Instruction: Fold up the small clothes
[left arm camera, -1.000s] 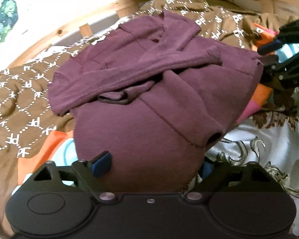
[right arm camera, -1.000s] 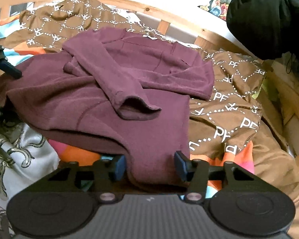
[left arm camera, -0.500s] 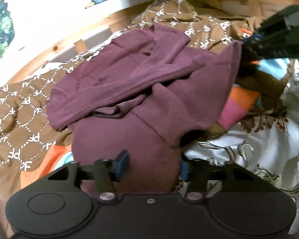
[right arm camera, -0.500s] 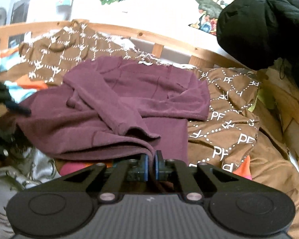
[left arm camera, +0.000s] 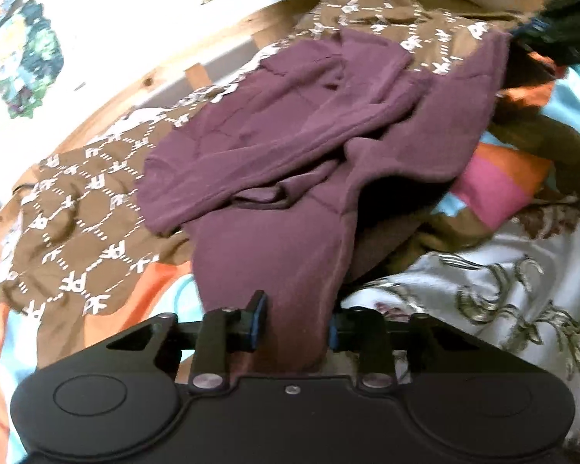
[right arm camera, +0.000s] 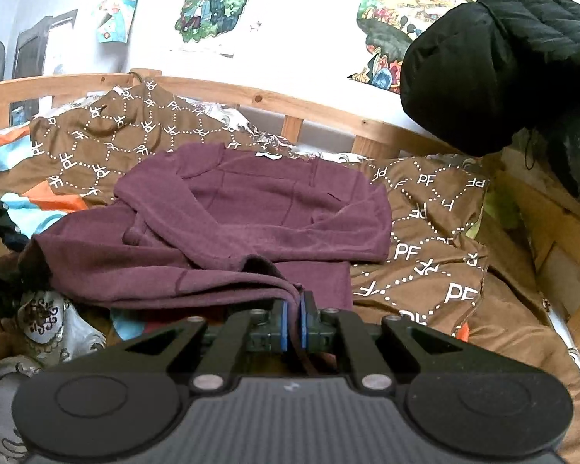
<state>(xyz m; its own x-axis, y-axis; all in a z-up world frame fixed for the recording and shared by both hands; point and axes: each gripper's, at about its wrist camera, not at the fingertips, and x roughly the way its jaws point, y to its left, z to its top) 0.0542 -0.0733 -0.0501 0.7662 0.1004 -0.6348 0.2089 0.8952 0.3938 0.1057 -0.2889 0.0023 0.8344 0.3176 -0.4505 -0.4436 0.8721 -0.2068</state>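
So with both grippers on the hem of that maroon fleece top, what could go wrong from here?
1. The left gripper is closing on a thick bunch of the maroon fleece top; the hold may be uneven.
2. The right gripper pinches only a thin edge, which might slip.
3. The crossed sleeve lies loose and could slide off.

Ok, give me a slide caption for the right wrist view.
Right hand-held gripper pinching the hem of a maroon fleece sweater on a brown patterned blanket.

A wooden bed rail (right arm camera: pixel 321 110) blocks the far side. A big black jacket (right arm camera: pixel 495 58) fills the upper right. The brown blanket (right arm camera: pixel 437 232) at right lies flat and open.
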